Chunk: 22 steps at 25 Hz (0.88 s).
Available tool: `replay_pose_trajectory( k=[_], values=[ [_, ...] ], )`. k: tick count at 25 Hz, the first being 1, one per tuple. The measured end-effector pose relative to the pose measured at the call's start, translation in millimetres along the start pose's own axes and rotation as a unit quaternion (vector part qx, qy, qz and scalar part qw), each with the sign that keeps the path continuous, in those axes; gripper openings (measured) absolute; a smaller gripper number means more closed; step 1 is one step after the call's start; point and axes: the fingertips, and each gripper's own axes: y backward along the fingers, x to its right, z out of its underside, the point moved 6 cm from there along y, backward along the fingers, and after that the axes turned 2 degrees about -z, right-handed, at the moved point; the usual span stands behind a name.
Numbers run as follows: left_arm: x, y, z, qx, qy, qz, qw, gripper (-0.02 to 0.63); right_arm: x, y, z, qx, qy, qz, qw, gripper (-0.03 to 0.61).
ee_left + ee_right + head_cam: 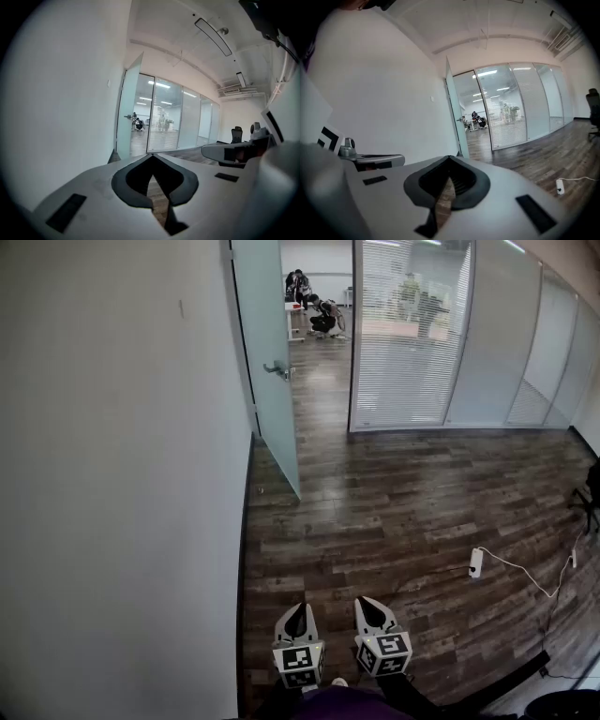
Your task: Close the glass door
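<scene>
The frosted glass door (272, 352) stands open, swung into the room from the left of the doorway, with a metal handle (278, 368) on its face. It also shows far ahead in the left gripper view, as the door (127, 112), and in the right gripper view, as the door (454, 112). My left gripper (300, 607) and right gripper (366, 601) are side by side low in the head view, several steps short of the door. The left gripper (153, 155) has its jaw tips together with nothing between them. So does the right gripper (449, 157).
A white wall (122, 474) runs along the left up to the door. A glass partition with blinds (408, 334) closes the far side. A white power strip (475, 562) with its cable lies on the wood floor at right. People sit in the room beyond (314, 306).
</scene>
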Motion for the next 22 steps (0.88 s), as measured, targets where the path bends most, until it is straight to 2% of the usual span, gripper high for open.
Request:
replay_pose_trajectory(
  k=[3, 9, 15, 22],
  values=[
    [-3, -5, 13, -0.001, 0.0, 0.008, 1.0, -0.008, -1, -1, -2, -0.002, 0.003, -0.001, 1.0, -0.009],
    [-2, 1, 7, -0.016, 0.014, 0.007, 0.9998, -0.008, -2, 1, -1, -0.006, 0.01, -0.002, 1.0, -0.009],
    [-8, 3, 5, -0.016, 0.008, -0.001, 0.9998, -0.008, -7, -3, -3, 0.003, 0.004, -0.012, 1.0, -0.009],
    [-23, 19, 17, -0.041, 0.057, 0.017, 0.9974, -0.008, -15, -4, 6, -0.004, -0.01, -0.01, 1.0, -0.009]
  ],
)
